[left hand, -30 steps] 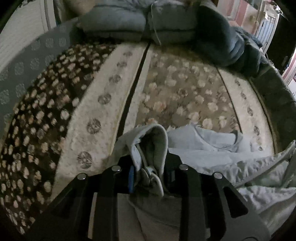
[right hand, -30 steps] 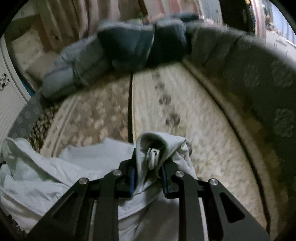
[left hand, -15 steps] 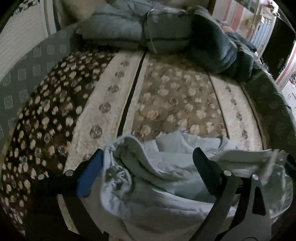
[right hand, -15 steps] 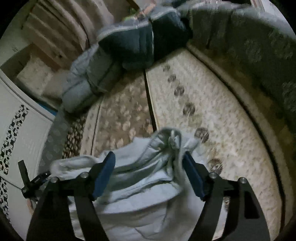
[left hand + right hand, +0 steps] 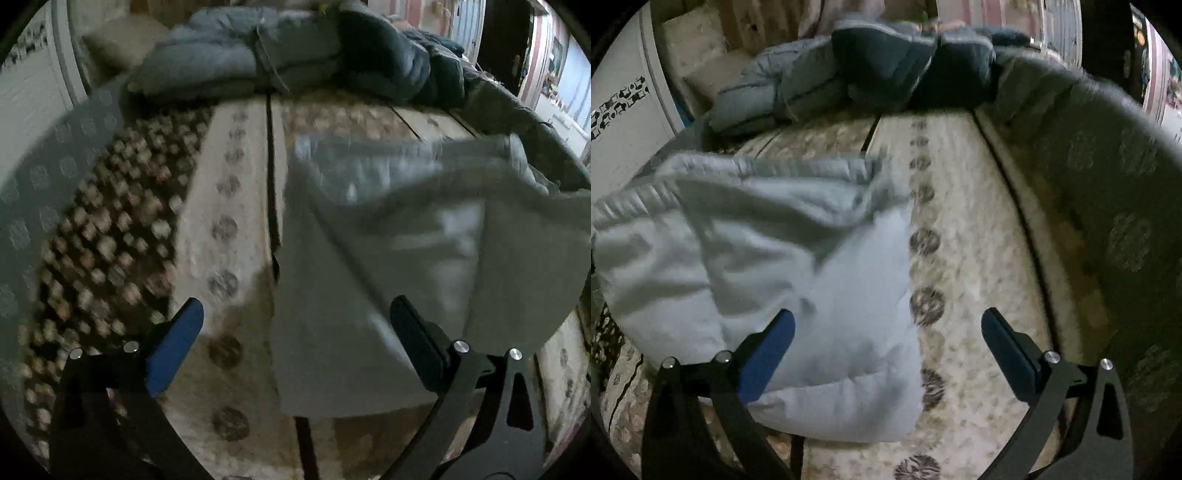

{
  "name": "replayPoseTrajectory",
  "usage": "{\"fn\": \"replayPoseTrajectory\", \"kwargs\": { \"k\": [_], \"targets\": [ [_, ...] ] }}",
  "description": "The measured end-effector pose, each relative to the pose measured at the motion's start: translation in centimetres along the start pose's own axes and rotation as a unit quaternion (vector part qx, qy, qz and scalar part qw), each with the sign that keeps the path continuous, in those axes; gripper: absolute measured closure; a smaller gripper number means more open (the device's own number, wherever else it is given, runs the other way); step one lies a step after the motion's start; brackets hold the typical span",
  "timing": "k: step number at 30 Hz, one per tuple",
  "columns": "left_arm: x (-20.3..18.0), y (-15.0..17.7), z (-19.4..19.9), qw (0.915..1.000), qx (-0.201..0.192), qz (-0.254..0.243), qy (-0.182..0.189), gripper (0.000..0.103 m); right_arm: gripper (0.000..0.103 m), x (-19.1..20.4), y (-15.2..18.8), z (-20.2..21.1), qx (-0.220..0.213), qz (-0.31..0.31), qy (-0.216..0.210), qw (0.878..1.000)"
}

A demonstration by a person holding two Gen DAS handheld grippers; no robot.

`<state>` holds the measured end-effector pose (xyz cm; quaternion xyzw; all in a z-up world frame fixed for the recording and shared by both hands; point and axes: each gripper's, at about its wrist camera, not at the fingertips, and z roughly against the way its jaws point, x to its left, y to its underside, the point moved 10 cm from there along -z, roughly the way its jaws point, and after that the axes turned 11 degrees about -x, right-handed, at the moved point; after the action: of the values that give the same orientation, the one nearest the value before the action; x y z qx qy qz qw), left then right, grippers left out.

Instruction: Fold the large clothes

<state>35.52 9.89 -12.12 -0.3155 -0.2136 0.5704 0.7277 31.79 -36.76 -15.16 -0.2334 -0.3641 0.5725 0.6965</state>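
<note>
A light grey garment (image 5: 399,258) lies folded on the patterned bed cover, ahead and right of my left gripper (image 5: 295,325). In the right wrist view the same garment (image 5: 783,280) lies ahead and left of my right gripper (image 5: 886,332), its ribbed hem at the far side. Both grippers are open and empty, just above the garment's near edge. The left finger (image 5: 764,354) of the right gripper overlaps the cloth in the view.
The floral bed cover (image 5: 229,229) spreads to the left. Folded dark blue and grey quilts (image 5: 295,55) are stacked at the far end. A dark patterned blanket (image 5: 1108,184) rises along the right side. A white cabinet (image 5: 617,122) stands far left.
Both grippers were shut on folds of the garment one second ago. They have opened, let the cloth drop flat onto the bed, and drawn back.
</note>
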Motion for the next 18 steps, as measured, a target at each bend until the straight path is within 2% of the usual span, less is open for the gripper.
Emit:
{"fn": "replayPoseTrajectory", "kwargs": {
  "k": [3,6,9,10,11,12,13,14,16,18],
  "targets": [
    [-1.0,0.8,-1.6,0.9986,-0.005,0.019,0.049,0.003,0.002,0.3,-0.1,-0.9,-0.011,-0.024,-0.027,0.999],
    [-2.1,0.2,-3.3,0.9966,-0.021,0.025,0.075,0.003,0.002,0.7,0.1,-2.3,0.002,-0.043,-0.056,0.997],
    [-2.9,-0.2,-5.9,0.9943,-0.009,0.04,0.098,0.003,0.004,1.2,0.3,-3.4,0.0,-0.046,-0.07,0.996],
    [-3.1,-0.3,-6.4,0.9941,-0.006,0.046,0.098,0.004,0.022,1.7,0.2,-3.4,-0.01,-0.048,-0.083,0.995],
    [-3.3,-0.5,-6.7,0.9938,-0.01,0.05,0.099,0.007,0.048,2.0,0.2,-3.4,-0.018,-0.053,-0.088,0.995],
    [-3.6,-0.9,-7.0,0.9937,-0.018,0.052,0.098,0.018,0.055,2.1,0.2,-3.4,-0.023,-0.053,-0.084,0.995],
    [-4.0,-1.1,-6.6,0.9938,-0.027,0.049,0.096,0.034,0.067,2.5,0.3,-3.3,-0.033,-0.043,-0.08,0.995],
    [-4.3,-1.2,-6.3,0.9937,-0.031,0.048,0.096,0.042,0.076,2.8,0.4,-3.1,-0.04,-0.032,-0.072,0.996],
    [-4.6,-1.5,-5.7,0.9939,-0.036,0.052,0.091,0.064,0.085,3.3,-0.1,-2.4,-0.059,-0.021,-0.061,0.996],
    [-4.8,-2.7,-4.9,0.9945,-0.04,0.053,0.08,0.075,0.09,4.3,-2.4,-0.4,-0.098,0.002,-0.048,0.994]
  ]
}}
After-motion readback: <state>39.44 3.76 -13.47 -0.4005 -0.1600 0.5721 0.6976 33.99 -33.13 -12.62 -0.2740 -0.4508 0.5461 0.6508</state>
